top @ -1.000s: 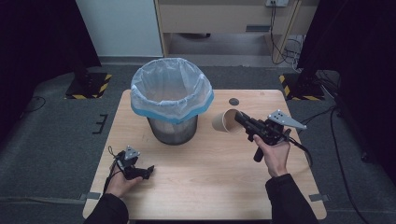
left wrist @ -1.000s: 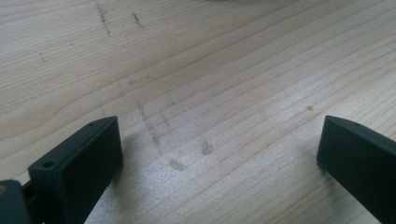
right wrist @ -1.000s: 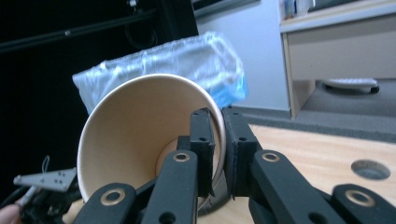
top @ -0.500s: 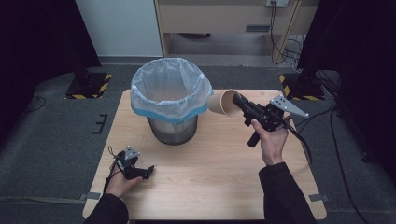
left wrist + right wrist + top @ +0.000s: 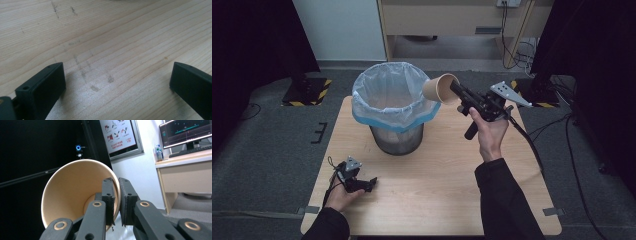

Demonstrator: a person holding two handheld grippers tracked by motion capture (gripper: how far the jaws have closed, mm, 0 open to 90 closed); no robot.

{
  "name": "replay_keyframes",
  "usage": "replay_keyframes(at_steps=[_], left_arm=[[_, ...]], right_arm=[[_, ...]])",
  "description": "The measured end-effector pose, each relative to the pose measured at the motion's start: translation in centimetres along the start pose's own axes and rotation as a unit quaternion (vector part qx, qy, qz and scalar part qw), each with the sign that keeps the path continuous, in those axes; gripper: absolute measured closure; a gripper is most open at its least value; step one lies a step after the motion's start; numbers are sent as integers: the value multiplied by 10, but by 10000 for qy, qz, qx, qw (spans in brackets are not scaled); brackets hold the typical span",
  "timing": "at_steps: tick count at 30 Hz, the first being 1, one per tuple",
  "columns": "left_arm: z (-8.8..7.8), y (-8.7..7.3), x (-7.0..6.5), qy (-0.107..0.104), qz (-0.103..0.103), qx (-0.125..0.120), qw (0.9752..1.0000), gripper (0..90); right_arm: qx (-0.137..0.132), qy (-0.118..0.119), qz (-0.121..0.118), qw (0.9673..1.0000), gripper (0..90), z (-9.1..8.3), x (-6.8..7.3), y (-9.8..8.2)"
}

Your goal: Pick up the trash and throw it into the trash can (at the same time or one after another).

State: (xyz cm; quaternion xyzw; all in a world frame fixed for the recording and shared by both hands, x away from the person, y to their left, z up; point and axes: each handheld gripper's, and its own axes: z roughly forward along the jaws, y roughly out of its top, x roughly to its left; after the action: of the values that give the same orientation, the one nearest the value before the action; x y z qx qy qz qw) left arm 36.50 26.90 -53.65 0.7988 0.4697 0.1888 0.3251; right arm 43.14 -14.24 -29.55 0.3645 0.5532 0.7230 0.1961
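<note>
A brown paper cup (image 5: 440, 89) hangs in the air on its side, just beside the right rim of the waste bin (image 5: 392, 107). My right gripper (image 5: 454, 89) is shut on the cup's wall. In the right gripper view one jaw sits inside the paper cup (image 5: 72, 192) and one outside, with my right gripper (image 5: 116, 197) pinching the rim between them. The bin is a dark mesh basket lined with a pale blue bag and stands at the table's back middle. My left gripper (image 5: 366, 184) rests on the table near the front left corner. In its own view my left gripper (image 5: 117, 82) stands wide open over bare wood.
The wooden table (image 5: 442, 200) has free room in front of the bin and at the right. A cable trails from the right gripper off the table's right edge. A cabinet (image 5: 447, 20) stands on the floor behind the table.
My right gripper has lifted the cup off the table and carried it up and left, to the bin's rim. The left gripper has stayed where it was.
</note>
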Motion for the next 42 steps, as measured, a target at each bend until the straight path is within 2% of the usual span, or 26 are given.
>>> replay_keyframes(at_steps=[13, 16, 20, 22, 25, 26, 27, 29, 32, 37, 41, 42], left_arm=[[0, 0, 0, 0, -7, -12, 10000, 0], [0, 0, 0, 0, -7, -12, 10000, 0], [0, 0, 0, -9, 2, -13, 10000, 0], [0, 0, 0, -11, 2, -13, 10000, 0], [0, 0, 0, -13, 2, -13, 10000, 0], [0, 0, 0, -13, 2, -13, 10000, 0], [0, 0, 0, -16, 3, -14, 10000, 0], [0, 0, 0, -14, 4, -14, 10000, 0], [0, 0, 0, -10, 2, -12, 10000, 0], [0, 0, 0, -12, 11, 0, 10000, 0], [0, 0, 0, -10, 11, 0, 10000, 0], [0, 0, 0, -11, 11, 0, 10000, 0]], right_arm=[[-85, 1, 34, 10000, 839, 54, 17, 12], [-32, 17, 50, 10000, 838, 70, 23, 8], [135, -77, 36, 9999, 829, 90, 27, -4], [199, -104, 54, 9997, 751, 100, 27, -11], [446, 31, 135, 9989, 604, 112, 24, -19], [446, 31, 135, 9989, 604, 112, 24, -19], [524, 55, 44, 9986, 550, 111, 23, -22], [503, 62, 34, 9987, 507, 106, 21, -22], [437, 15, -9, 9990, 412, 91, 16, -20], [566, -107, -243, 9980, 292, 54, 2, -19], [733, -185, -307, 9967, 263, 25, -9, -29], [825, -237, -324, 9958, 258, 13, -15, -36]])
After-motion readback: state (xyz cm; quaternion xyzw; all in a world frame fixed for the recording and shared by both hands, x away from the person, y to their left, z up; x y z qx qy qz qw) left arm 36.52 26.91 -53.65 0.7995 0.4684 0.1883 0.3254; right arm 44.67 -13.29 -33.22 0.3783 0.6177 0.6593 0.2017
